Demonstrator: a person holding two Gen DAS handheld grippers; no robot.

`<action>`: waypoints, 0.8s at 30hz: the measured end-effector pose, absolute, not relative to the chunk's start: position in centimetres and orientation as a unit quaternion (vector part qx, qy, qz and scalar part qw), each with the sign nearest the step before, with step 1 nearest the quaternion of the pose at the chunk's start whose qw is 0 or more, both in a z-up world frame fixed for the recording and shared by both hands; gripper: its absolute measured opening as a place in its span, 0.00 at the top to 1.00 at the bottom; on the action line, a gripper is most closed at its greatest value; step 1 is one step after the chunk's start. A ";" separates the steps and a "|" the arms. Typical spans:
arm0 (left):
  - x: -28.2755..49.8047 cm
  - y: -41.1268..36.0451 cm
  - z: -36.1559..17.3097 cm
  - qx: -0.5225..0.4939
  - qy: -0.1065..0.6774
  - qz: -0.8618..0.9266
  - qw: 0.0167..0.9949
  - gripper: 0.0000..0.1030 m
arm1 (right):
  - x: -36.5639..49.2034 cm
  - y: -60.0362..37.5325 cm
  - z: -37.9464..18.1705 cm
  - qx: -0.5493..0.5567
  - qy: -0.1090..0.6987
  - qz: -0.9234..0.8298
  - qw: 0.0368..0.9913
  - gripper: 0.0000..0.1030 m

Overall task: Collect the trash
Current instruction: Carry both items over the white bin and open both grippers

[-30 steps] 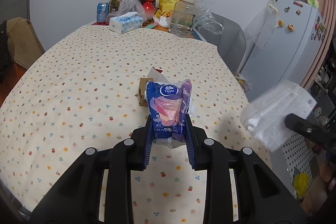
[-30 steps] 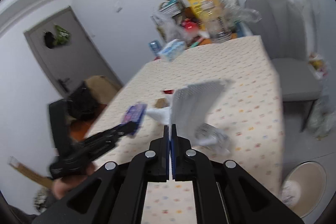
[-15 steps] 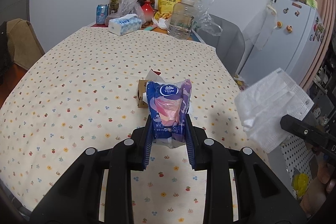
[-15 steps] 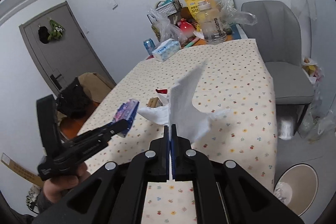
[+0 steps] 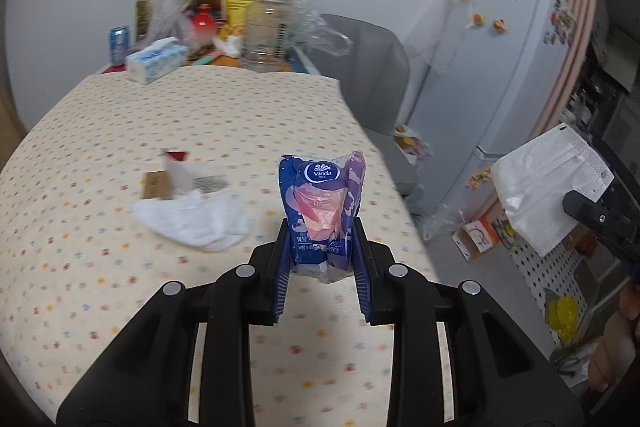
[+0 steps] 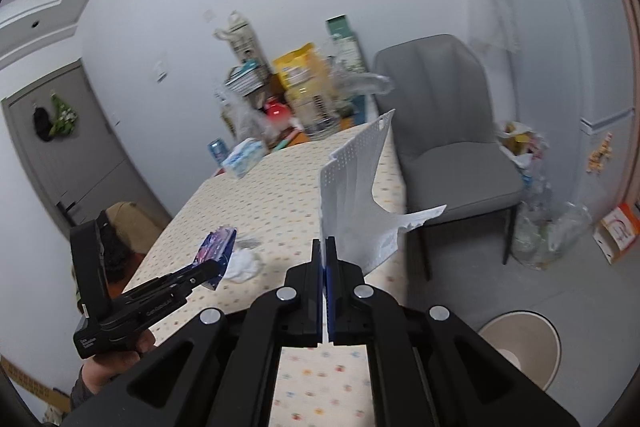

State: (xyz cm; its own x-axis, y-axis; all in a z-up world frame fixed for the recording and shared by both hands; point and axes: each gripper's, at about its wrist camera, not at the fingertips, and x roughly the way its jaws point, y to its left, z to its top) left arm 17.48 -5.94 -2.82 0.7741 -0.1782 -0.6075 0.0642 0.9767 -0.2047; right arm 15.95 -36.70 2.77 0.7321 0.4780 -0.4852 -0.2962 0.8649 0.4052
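My left gripper (image 5: 322,227) is shut on a blue and purple Vinda tissue pack (image 5: 322,203) and holds it above the table's right part; the pack also shows in the right wrist view (image 6: 216,251). My right gripper (image 6: 325,247) is shut on a white face mask (image 6: 356,187), held in the air past the table's right edge; the mask also shows in the left wrist view (image 5: 548,183). A crumpled white tissue (image 5: 196,219), a torn wrapper (image 5: 192,175) and a small brown box (image 5: 154,185) lie on the dotted tablecloth (image 5: 100,155).
A beige waste bin (image 6: 520,347) stands on the floor at the lower right. A grey chair (image 6: 448,131) stands at the table's right side. Bottles, bags, a can and a tissue box (image 5: 156,61) crowd the far end. A fridge (image 5: 500,59) stands at the right.
Both grippers have swung right, toward the table's right edge. The mask now hangs over the floor near the chair. The crumpled tissue, hidden behind the pack before, now shows on the table.
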 end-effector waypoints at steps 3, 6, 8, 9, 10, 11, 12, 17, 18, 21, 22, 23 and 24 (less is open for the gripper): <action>18.5 -9.6 -3.0 -0.069 0.336 -0.093 0.935 0.73 | 15.9 -39.8 1.7 0.167 0.303 0.182 0.921 0.98; 19.6 -13.3 -3.4 -0.056 0.345 -0.116 0.930 0.73 | 16.2 -43.1 -0.2 0.186 0.313 0.151 0.919 0.98; 20.3 -15.4 -3.8 -0.050 0.352 -0.129 0.926 0.73 | 16.5 -44.8 -1.6 0.195 0.322 0.135 0.917 0.98; 20.8 -16.7 -4.1 -0.045 0.357 -0.137 0.923 0.73 | 16.8 -45.7 -2.5 0.201 0.327 0.126 0.915 0.98; 21.2 -17.9 -4.4 -0.041 0.362 -0.143 0.920 0.73 | 17.1 -46.7 -3.5 0.208 0.333 0.118 0.912 0.98; 21.5 -18.9 -4.6 -0.038 0.366 -0.148 0.918 0.73 | 17.5 -47.3 -4.2 0.213 0.339 0.111 0.910 0.98; 21.8 -20.2 -5.0 -0.033 0.372 -0.154 0.915 0.73 | 17.9 -48.1 -5.2 0.220 0.347 0.102 0.906 0.98; 23.2 -24.7 -6.5 -0.013 0.393 -0.176 0.902 0.73 | 19.5 -51.8 -10.5 0.258 0.394 0.078 0.879 0.94; 23.6 -25.7 -6.9 -0.010 0.399 -0.180 0.899 0.73 | 19.7 -52.4 -11.6 0.264 0.403 0.070 0.873 0.94; 24.4 -27.5 -7.8 0.000 0.413 -0.190 0.891 0.73 | 19.6 -53.9 -14.0 0.286 0.413 0.053 0.863 0.60; 24.5 -28.0 -8.1 0.003 0.416 -0.193 0.888 0.73 | 19.4 -54.3 -14.3 0.288 0.409 0.046 0.865 0.54; 24.7 -28.6 -8.4 0.006 0.420 -0.196 0.886 0.73 | 19.0 -54.9 -14.8 0.291 0.406 0.046 0.865 0.54; 25.0 -29.2 -8.8 0.010 0.423 -0.200 0.884 0.73 | 18.9 -55.3 -15.2 0.295 0.407 0.047 0.863 0.54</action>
State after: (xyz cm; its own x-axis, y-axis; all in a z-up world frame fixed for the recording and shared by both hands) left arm 24.97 -29.19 -8.82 0.5615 -0.3446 -0.7523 0.3619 0.9199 -0.1512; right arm 18.92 -55.26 -15.25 0.6641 0.3218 -0.6748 0.1593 0.8210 0.5482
